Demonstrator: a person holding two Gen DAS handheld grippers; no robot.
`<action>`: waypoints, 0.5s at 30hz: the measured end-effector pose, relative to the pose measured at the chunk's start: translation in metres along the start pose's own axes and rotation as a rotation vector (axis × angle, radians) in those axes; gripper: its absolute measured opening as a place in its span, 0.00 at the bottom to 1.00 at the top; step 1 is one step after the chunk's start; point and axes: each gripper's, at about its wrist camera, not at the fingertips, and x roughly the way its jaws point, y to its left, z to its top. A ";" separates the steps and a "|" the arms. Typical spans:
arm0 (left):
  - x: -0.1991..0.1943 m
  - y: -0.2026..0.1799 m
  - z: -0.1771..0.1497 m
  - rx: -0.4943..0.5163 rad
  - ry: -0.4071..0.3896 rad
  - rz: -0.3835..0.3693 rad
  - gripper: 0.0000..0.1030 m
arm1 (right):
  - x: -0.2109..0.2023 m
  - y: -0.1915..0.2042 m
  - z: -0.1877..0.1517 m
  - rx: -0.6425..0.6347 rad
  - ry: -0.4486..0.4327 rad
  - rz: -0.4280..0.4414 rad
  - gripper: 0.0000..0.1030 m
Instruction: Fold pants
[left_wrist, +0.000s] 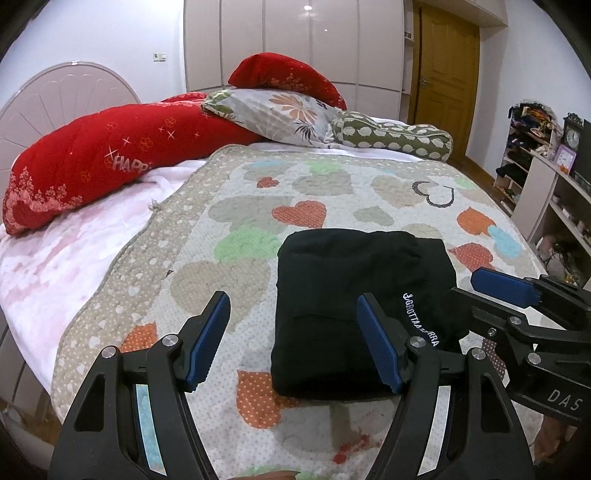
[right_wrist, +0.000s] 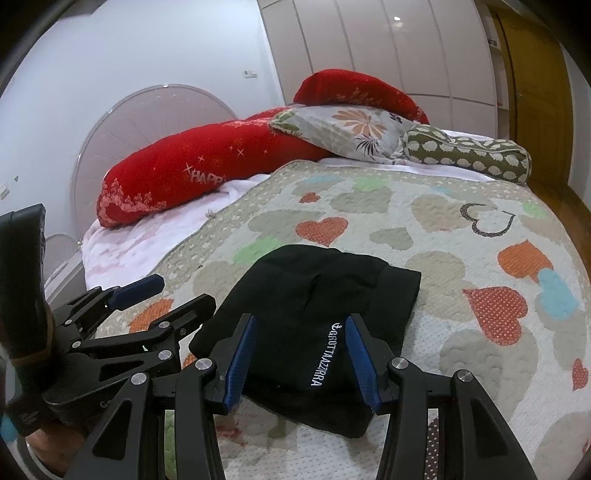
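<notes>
Quilt (left_wrist: 258, 192); both claws tilted down, agape

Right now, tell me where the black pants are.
The black pants lie folded on the heart-patterned quilt, just ahead of both open grippers, far short of the red pillow at the headboard.

— What do the pants (left_wrist: 354, 295) look like?
— Black, with a line of white lettering along one side.
— And their state?
— Folded into a compact, thick rectangle, lying flat on the bed's heart-patterned quilt (left_wrist: 332, 184), near its front edge.
</notes>
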 end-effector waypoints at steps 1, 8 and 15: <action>-0.001 0.000 -0.001 0.000 0.000 -0.002 0.69 | 0.000 0.000 0.000 0.000 0.001 -0.001 0.47; -0.003 -0.001 -0.001 0.000 -0.004 -0.003 0.69 | 0.001 0.001 0.000 0.001 0.000 0.000 0.47; -0.002 -0.001 0.000 0.001 -0.002 -0.004 0.69 | 0.001 0.002 0.000 0.001 0.002 -0.002 0.47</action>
